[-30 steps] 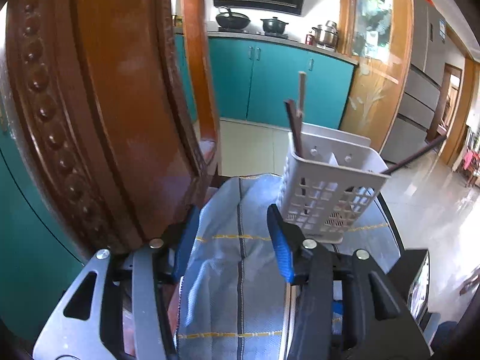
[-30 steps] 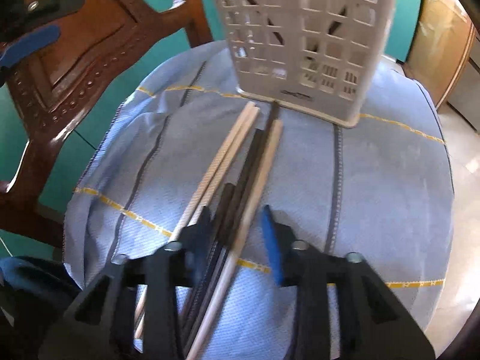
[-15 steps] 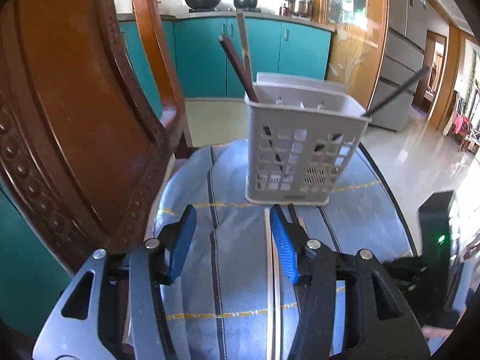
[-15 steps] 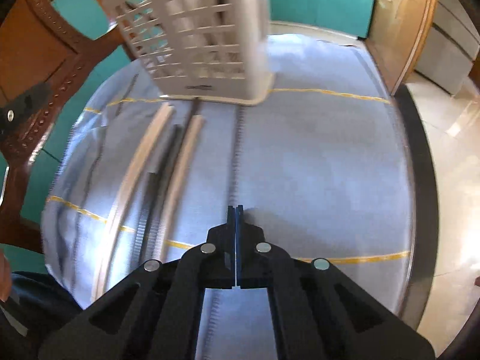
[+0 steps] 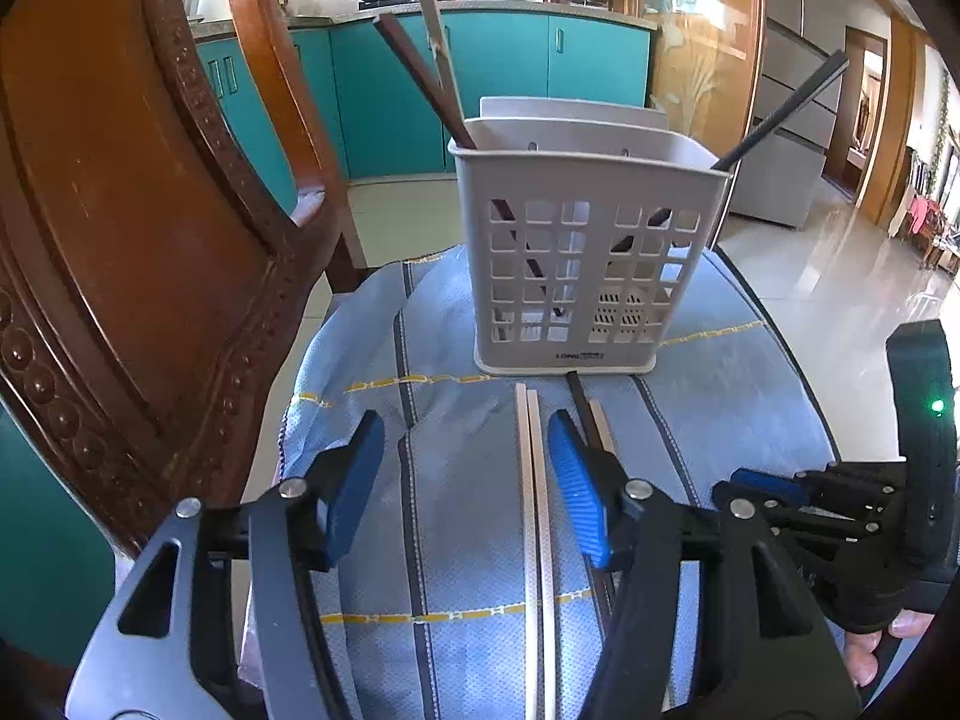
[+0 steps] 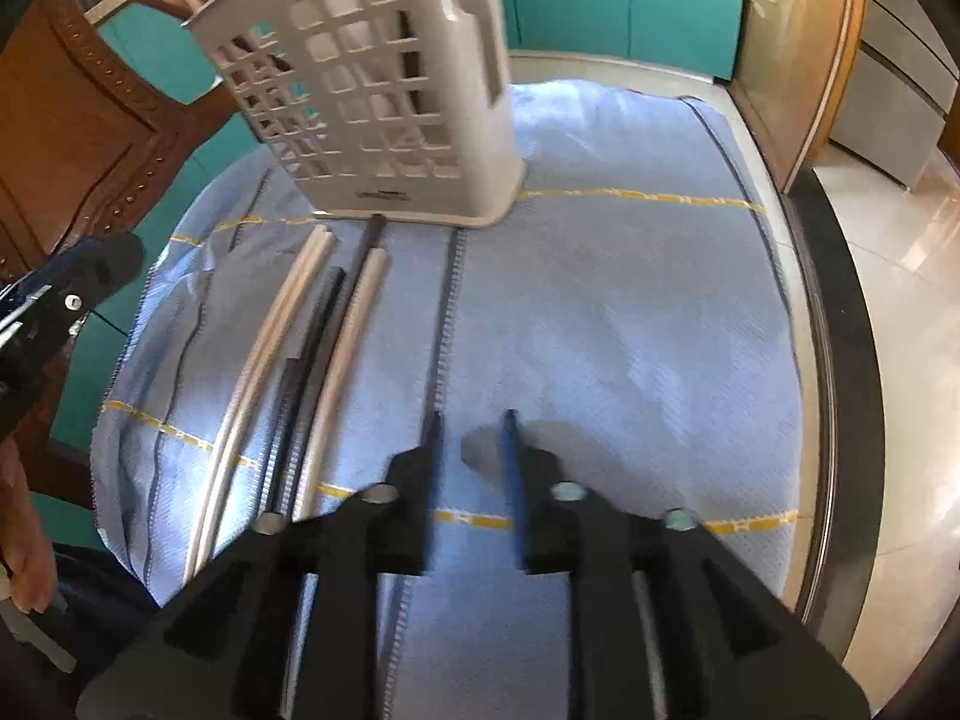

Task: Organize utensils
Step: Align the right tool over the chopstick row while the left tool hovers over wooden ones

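Note:
A white slotted basket (image 5: 576, 252) (image 6: 384, 90) stands on the blue cloth with a brown, a pale and a black chopstick leaning in it. Loose chopsticks lie in front of it: a pale pair (image 5: 534, 510) (image 6: 264, 348), dark ones (image 6: 306, 360) and another pale one (image 6: 342, 360). My left gripper (image 5: 465, 480) hovers over the cloth, its jaws opening. The pale pair runs between them close to the right pad, untouched. My right gripper (image 6: 471, 438) is over bare cloth to the right of the chopsticks, jaws opening with nothing between them.
A carved wooden chair (image 5: 150, 240) rises close on the left. The blue cloth (image 6: 600, 300) covers a round table with a dark rim (image 6: 840, 360) at the right. Teal cabinets (image 5: 390, 90) stand behind. Each gripper shows at the edge of the other's view.
The left gripper swung from the chair to face the basket and came down over the pale pair, opening wider. The right gripper left the chopsticks, moved right, shut, then opened again empty.

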